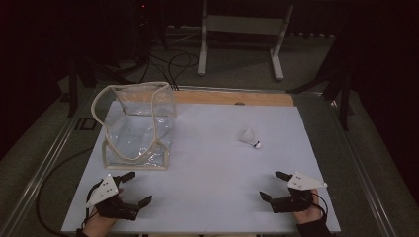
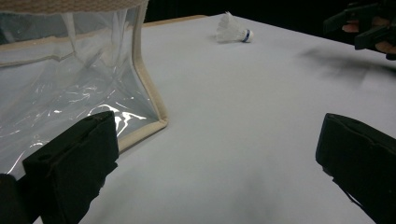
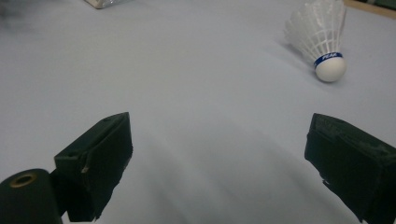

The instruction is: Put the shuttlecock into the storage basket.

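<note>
A white shuttlecock (image 1: 249, 138) with a blue band lies on its side on the white table (image 1: 212, 163), right of centre; it shows far off in the left gripper view as the shuttlecock (image 2: 232, 31) and close at upper right in the right gripper view as the shuttlecock (image 3: 320, 39). A clear plastic bag (image 1: 139, 126) with beige trim stands open at the left, and the bag (image 2: 70, 79) is just ahead of my left gripper. My left gripper (image 1: 135, 188) rests open near the front left edge. My right gripper (image 1: 274, 185) sits open at the front right, nothing between its jaws.
A wooden strip (image 1: 232, 97) runs along the table's far edge. Beyond it stand a grey metal frame (image 1: 242, 29) and cables on the dark floor. The right gripper (image 2: 362, 25) shows at the upper right of the left gripper view.
</note>
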Motion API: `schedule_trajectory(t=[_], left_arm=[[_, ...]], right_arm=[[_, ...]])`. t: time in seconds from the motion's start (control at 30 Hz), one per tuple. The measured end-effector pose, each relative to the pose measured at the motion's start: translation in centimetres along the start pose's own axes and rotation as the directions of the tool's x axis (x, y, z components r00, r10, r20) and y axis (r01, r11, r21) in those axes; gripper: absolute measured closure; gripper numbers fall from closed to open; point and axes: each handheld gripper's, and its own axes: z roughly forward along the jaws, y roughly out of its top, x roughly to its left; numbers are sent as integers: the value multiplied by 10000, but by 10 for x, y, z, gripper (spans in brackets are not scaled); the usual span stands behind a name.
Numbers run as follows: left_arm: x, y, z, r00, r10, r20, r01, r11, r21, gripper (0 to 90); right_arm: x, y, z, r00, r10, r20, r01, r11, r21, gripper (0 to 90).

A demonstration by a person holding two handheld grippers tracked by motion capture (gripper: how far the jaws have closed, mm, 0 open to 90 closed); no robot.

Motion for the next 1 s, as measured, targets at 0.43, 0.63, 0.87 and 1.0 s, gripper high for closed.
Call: schedule_trajectory(t=[0.43,0.63,0.87,1.0], left_arm=[[-2,1,2,9999,95,103,-96,10000,28,5],[-2,1,2,9999,85,116,-85,10000,25,5],[-3,1,2,9998,128,131,-128,9999,40,5],[-3,2,2,9998,127,154,-128,9999,51,5]], right_arm=[[8,3,-4,9991,-422,97,422,9991,8,78],[14,5,-5,9965,-778,308,777,9970,35,78],[15,6,-5,9966,-775,293,773,9970,64,78],[15,5,-6,9973,-657,319,653,9978,117,78]])
